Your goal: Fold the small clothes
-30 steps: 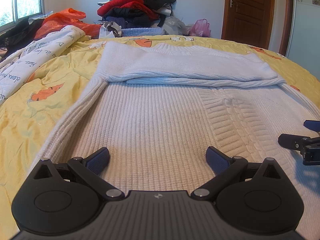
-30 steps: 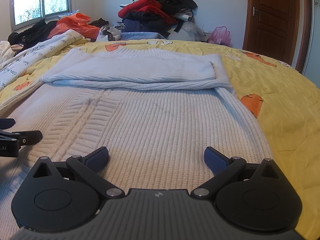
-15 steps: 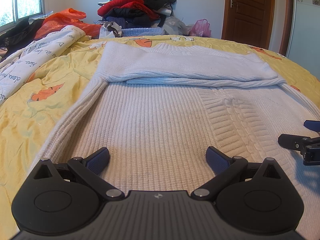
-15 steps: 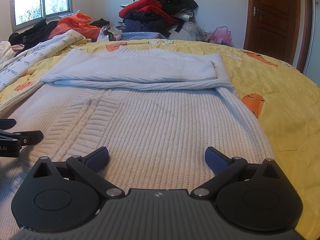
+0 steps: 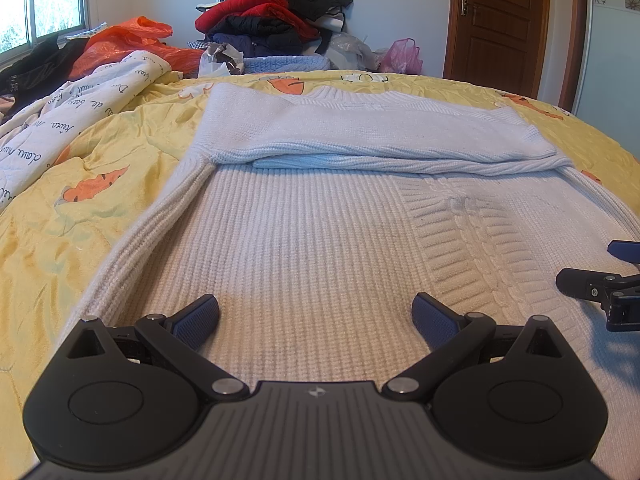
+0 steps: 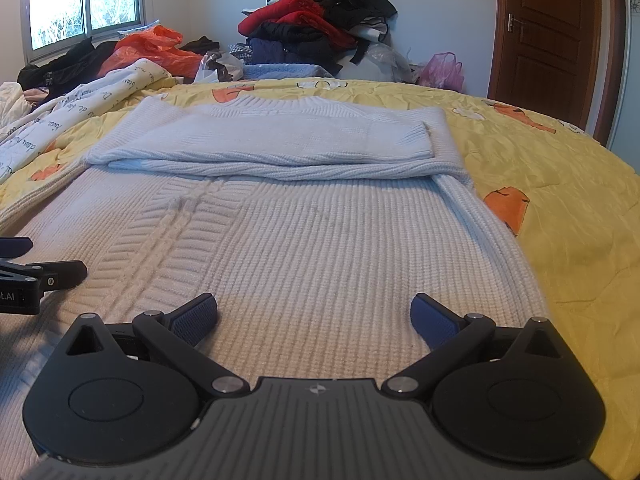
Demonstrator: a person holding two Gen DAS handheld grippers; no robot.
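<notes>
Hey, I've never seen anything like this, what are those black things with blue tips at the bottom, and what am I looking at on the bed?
These are two handheld grabbing tools, one in each of a person's hands, each carrying its own camera that looks forward along its two fingers. One picture comes from the left gripper, the other from the right gripper; each also shows the other tool at its edge. Both are open and hold nothing. Under them lies a white knitted sweater, its sleeves folded across the chest, on a yellow bedspread. Behind the bed is a pile of clothes.
</notes>
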